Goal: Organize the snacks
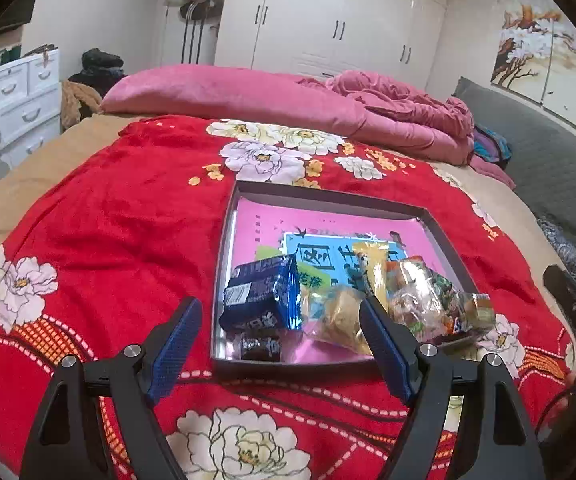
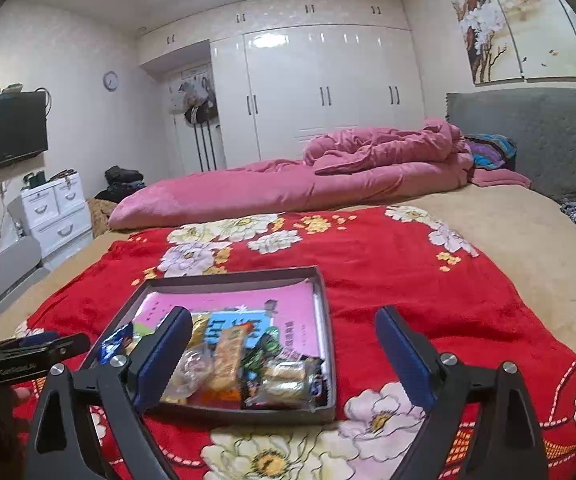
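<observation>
Bed [image 1: 100, 216] under red floral blanket | dark tray [image 1: 224, 240] on blanket, snacks [image 1: 340, 300] heaped at near end, none seen outside: gathering apparently done, sorting pending | left gripper [image 1: 280, 322] and right gripper [image 2: 284, 330] fingers wide apart, empty

We are in a home bedroom: a wide bed [image 2: 488, 232] with a red flowered blanket [image 2: 388, 280] and a pink quilt [image 2: 288, 188]. Behind the bed stands a white wardrobe [image 2: 320, 92]; left of the bed, white drawers [image 2: 58, 210] and a wall television [image 2: 6, 132].
</observation>
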Available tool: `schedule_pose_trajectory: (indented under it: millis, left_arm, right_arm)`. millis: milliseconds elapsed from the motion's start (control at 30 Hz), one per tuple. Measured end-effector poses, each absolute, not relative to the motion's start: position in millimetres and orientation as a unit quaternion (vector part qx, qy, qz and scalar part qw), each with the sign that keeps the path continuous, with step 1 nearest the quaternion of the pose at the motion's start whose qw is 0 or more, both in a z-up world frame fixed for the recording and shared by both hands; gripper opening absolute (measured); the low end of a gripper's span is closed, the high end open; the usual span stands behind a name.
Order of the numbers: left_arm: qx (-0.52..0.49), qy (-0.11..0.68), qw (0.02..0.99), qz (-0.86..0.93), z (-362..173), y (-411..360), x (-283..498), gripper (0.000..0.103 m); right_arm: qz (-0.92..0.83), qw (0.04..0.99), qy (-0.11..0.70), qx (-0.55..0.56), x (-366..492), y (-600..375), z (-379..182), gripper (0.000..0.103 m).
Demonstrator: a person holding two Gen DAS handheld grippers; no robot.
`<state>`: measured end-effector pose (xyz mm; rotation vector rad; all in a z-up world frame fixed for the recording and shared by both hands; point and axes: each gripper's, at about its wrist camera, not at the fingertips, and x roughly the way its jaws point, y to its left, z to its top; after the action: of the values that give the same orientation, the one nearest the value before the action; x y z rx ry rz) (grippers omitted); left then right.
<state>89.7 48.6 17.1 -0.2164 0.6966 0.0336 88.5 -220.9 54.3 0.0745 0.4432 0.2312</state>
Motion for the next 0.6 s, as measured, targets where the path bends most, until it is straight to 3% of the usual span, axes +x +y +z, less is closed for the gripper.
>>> schedule_pose_trajectory:
  millis: [367,600]
  left_arm:
    - [-0.119,0.397,0.91,0.021,4.3,44.4,58.8,0.082]
    - [-0.102,0.408,0.907,0.019,-0.1,32.8,49.6,0.082]
  right_arm:
    - [0.117,0.936,0.328,0.052,66.5,-209.6,23.6,0.094]
    - [0.12,0.937,0.326,0.025,55.8,-200.1,21.0,0.095]
